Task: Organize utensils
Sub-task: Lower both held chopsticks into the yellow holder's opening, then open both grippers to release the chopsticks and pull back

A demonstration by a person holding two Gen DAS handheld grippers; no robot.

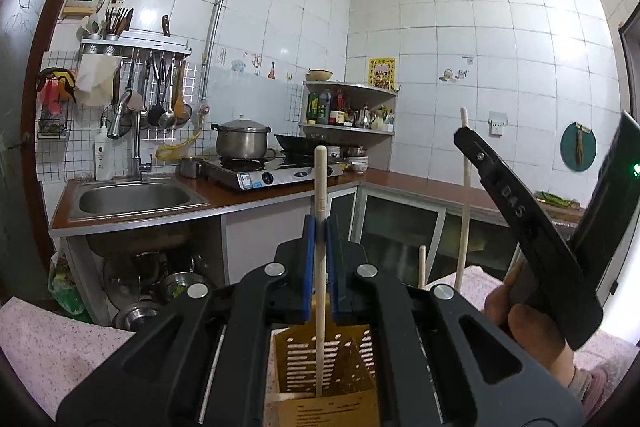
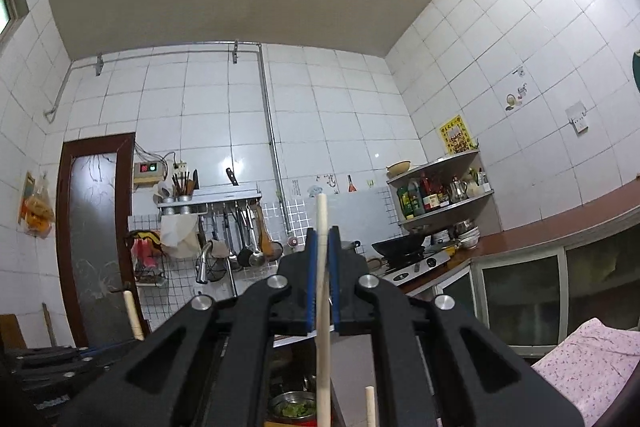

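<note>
Your left gripper (image 1: pixel 321 227) and right gripper (image 2: pixel 323 239) are both black with blue pads (image 1: pixel 307 247), and each clamps a pale, cream-coloured wooden stick (image 1: pixel 320 223), the right one's being equally light (image 2: pixel 322 267). Below your left stick you have a yellow-tan holder (image 1: pixel 320 367) patterned with rows of slots, standing on a pink cloth (image 1: pixel 60 347) speckled with small flowers. Around you are white wall tiles (image 1: pixel 460 27) with dark grout lines, a reddish-brown counter (image 1: pixel 248 197), a silver sink (image 1: pixel 134 199), a steel-grey pot (image 1: pixel 241 141) and a dark brown door (image 2: pixel 96 239) with frosted, vein-patterned glass.
</note>
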